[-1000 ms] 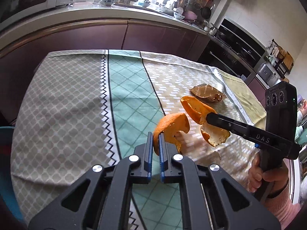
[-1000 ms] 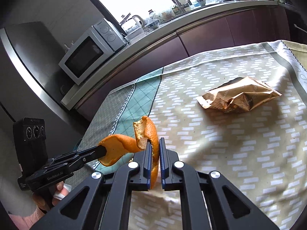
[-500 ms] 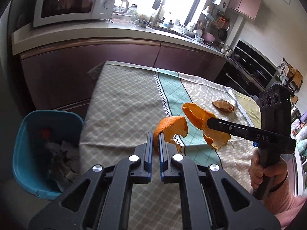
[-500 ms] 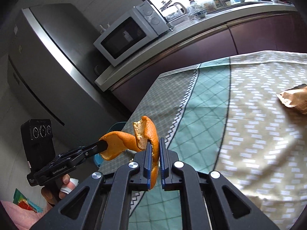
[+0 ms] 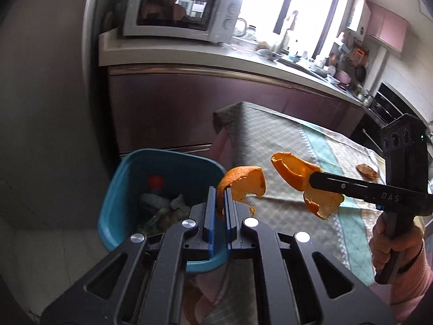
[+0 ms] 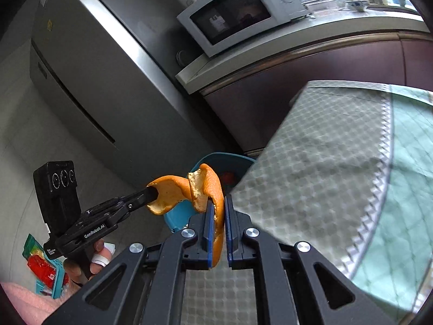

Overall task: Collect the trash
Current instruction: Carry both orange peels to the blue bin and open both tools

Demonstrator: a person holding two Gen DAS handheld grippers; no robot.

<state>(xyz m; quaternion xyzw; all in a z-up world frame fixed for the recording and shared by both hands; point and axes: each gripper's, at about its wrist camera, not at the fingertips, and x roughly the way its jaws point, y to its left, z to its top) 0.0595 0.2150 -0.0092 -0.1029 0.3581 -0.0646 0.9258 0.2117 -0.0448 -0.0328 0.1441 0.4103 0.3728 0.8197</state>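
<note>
Item one: my left gripper (image 5: 218, 203), fingers pinched narrow on a curled piece of orange peel (image 5: 242, 187). I had it held in the air just off the near left corner of the table (image 5: 270, 135), above the near right rim of the bin.

Item two: my right gripper (image 6: 217, 216), fingers likewise clamped narrow on a second, longer strip of orange peel (image 6: 213, 189). In the left wrist view this strip (image 5: 305, 181) hung over the tablecloth near the table's left edge, clear of the cloth, to the right of the first piece and not touching it. A hand (image 5: 389, 246) in a pink sleeve gripped the handle.

Item three: blue bin (image 5: 119, 184), on the floor just beside the table's left corner, against the dark cabinet fronts. It already held crumpled paper and something with a red top; I could not tell what the rest was.

Item four: crumpled brown wrapper (image 5: 366, 170), lying on the tablecloth far along toward the right edge, well apart from both peels.

Item five: patterned tablecloth (image 6: 338, 162), grey lattice with a teal band, draped over the corner.

Item six: white microwave (image 5: 178, 10) on the counter end, beside a grey refrigerator (image 6: 89, 62).
</note>
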